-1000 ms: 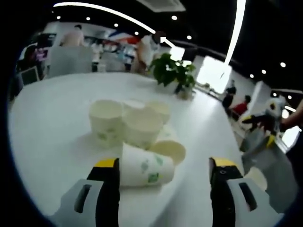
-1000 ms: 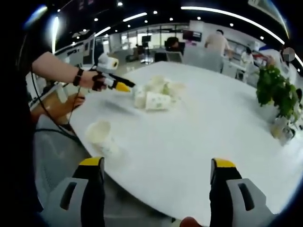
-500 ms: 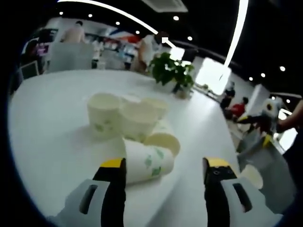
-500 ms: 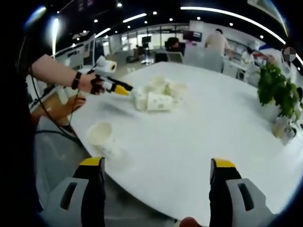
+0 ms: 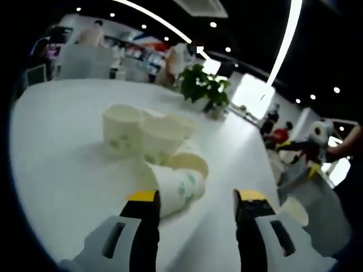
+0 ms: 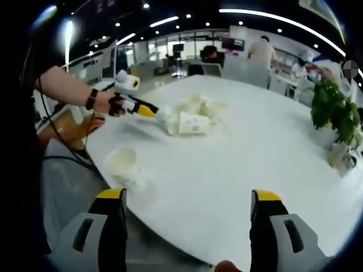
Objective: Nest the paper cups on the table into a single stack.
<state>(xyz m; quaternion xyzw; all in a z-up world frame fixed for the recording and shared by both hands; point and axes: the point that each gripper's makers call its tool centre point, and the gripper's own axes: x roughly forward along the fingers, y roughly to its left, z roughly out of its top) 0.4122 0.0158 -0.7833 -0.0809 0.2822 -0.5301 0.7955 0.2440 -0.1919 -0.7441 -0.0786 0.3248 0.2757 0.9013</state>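
**Operator:** What has changed?

**Technician:** The left gripper has advanced on the tipped paper cup. Its left jaw now sits against the cup's base; the jaws have narrowed slightly but remain open and hold nothing. Judged: pickup is imminent, nesting not started.

**Operator:** Pose and positions?

**Technician:** The upright cups cluster at frame centre on the bench. The right gripper hangs wide and empty over the bench edge, near a lone cup at lower left.

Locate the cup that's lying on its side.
In the left gripper view, the tipped cup lies on the white table just ahead of the left gripper, beside its left jaw, in front of the upright cups.
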